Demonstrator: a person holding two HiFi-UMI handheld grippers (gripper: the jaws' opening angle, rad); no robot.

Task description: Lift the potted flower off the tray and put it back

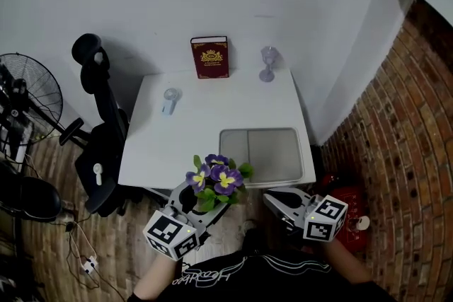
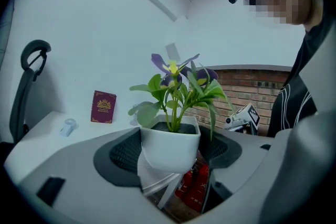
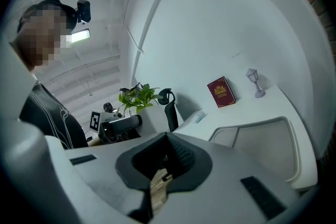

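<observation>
A: Where's the flower?
B: Off the tray. It's in the air at the near edge of the table, left of the tray, close to the person. The left gripper has it.
A: Grip?
B: Left gripper view: a pad on each side of the white pot, below the rim. Pot upright, stems vertical. Holding low on the body, I judge, keeps the leaves clear of the jaws and the soil level.
A: Right gripper?
B: Jaws drawn together, nothing in them. Only a sliver of floor shows between the tips. It hangs off the table's edge, near the tray's front corner. Idle, probably parked out of the return path.
A: Tray?
B: Bare, flat on the table's right front. Nothing blocks a set-down.
A: Stage?
B: Lift looks done, put-back not yet. Next move calls for carrying right and forward over the rim, then lowering straight.
A: Risks?
B: The pot tapers and looks smooth, so it could slip if the squeeze eases early. The tray's rim could catch the base. Book and glass stand at the far edge, well apart. No concern.
</observation>
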